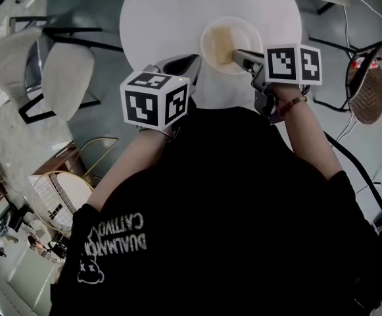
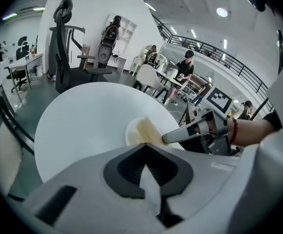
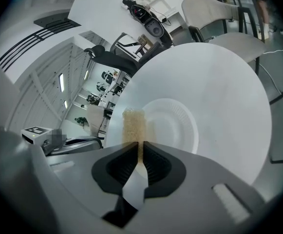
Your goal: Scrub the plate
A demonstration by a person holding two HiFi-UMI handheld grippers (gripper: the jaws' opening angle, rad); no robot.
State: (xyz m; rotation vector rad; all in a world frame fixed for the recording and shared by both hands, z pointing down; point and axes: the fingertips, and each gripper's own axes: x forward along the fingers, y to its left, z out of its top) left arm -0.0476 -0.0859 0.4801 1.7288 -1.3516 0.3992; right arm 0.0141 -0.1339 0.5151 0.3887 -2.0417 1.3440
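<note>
Plate (image 1: pixel 243 30) lies on the round white counter (image 1: pixel 158 18), in the upper middle of the head view, close to the person's side so both arms can reach it. At its left, the left tongs (image 1: pixel 192 62) have the jaws together, with the tips just at the rim. Probably they steady the plate against sliding, but I cannot tell if they really pinch the rim. A yellow sponge (image 3: pixel 133 123) presses on the plate's left half, clamped between the jaws of the right tongs (image 1: pixel 238 55), which are held low for rubbing.
</note>
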